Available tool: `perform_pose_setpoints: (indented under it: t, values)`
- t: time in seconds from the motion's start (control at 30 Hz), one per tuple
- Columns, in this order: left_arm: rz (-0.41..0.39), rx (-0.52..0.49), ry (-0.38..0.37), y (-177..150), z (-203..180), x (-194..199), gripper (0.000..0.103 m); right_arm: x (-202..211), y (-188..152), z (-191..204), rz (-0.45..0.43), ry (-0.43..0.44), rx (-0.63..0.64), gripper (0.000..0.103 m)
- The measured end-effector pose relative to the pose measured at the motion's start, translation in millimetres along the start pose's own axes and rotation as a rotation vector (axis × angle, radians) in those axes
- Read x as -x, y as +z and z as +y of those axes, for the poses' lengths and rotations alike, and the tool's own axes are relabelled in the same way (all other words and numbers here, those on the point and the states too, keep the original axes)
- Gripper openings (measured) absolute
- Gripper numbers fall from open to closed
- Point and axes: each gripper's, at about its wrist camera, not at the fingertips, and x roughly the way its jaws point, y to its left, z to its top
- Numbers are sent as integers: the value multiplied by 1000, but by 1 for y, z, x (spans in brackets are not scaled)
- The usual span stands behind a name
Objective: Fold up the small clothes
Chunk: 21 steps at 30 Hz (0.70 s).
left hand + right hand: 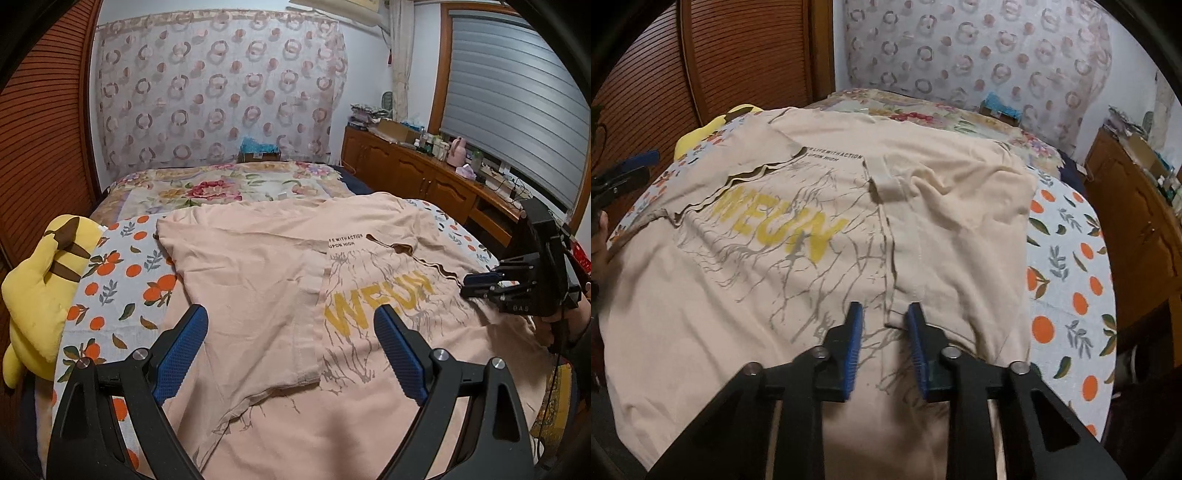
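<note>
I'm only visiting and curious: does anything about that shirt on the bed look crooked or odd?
Mostly tidy. The peach T-shirt lies print side up on the bed with one side already folded over the print, hiding part of the yellow lettering. The folded flap is rumpled rather than smooth. No damage shows.

The left gripper [290,334] points downward with its 2 blue pads [184,347] spread wide, nothing between them. The right gripper [884,341] tilts more steeply, its jaws narrow but parted, gripping nothing.
</note>
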Motion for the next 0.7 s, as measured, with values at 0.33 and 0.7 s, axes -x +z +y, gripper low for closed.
perform_pose_setpoints:
  t: [0.33,0.7]
  values:
    - [19,28,19,4,16,-2,92,31,-14,9,-37,143,15,0]
    - [153,-20,43,4,31,-37,92,5,-6,-1,-21,6,14,23]
